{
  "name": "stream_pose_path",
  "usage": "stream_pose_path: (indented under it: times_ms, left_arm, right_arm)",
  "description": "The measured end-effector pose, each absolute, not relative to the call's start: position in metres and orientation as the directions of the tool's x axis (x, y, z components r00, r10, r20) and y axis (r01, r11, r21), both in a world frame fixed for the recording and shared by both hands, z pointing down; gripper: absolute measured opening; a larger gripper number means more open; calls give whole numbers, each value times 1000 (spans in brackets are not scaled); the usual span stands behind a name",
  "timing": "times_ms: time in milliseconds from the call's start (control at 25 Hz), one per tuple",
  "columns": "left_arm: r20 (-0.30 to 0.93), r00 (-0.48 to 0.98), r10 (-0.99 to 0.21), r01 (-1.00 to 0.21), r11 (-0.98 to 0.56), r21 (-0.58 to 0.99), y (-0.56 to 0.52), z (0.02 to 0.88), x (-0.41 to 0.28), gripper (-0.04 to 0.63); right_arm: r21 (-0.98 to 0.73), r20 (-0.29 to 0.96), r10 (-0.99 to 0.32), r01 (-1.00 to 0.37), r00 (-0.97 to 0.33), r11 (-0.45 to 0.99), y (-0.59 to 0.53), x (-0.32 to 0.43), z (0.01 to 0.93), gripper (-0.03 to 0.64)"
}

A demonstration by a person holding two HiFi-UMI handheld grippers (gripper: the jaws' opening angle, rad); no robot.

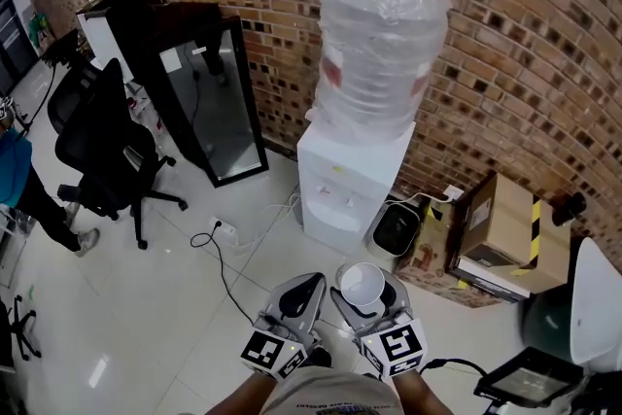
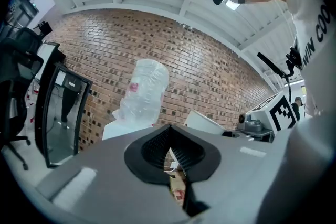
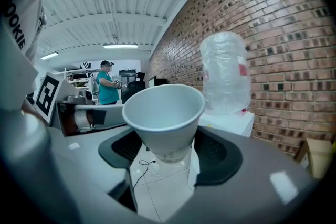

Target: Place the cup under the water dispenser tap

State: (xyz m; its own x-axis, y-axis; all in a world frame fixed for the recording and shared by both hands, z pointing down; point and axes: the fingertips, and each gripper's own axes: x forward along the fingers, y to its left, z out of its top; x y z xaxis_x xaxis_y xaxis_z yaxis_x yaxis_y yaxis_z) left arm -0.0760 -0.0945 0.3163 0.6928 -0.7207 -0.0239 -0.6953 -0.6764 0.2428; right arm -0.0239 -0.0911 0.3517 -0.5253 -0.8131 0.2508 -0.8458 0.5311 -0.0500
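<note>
The white water dispenser [image 1: 342, 178] stands against the brick wall with a plastic-wrapped bottle [image 1: 379, 53] on top and its taps [image 1: 337, 200] on the front. It lies ahead of both grippers, some floor away. My right gripper [image 1: 367, 298] is shut on a white paper cup [image 1: 362, 284], held upright by its lower part. The right gripper view shows the cup [image 3: 164, 113] between the pads, with the dispenser [image 3: 227, 120] beyond on the right. My left gripper [image 1: 299, 298] is beside it, jaws together and empty. The left gripper view shows the bottle [image 2: 143, 91] ahead.
A black bin [image 1: 396, 230] and cardboard boxes [image 1: 496, 230] sit right of the dispenser. A black glass-door cabinet [image 1: 209, 102] and office chair [image 1: 102, 151] stand to the left. Cables and a power strip [image 1: 222, 230] lie on the floor. A person [image 1: 19, 185] stands far left.
</note>
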Motion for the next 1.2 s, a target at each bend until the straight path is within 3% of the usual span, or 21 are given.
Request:
stream_pose_path:
  times_ms: [880,1200]
  left_arm:
    - [-12,700,-714,-691,-682,240,-158,354,-57,-9]
    - [-6,702,-712,-703,-695,149,-191,397,-45,-9]
  right_arm:
    - [6,271,-845,-877,-462,481,-162,-6,399,319]
    - [-5,283,-844,-881,-456,474,-204,-1,442,319]
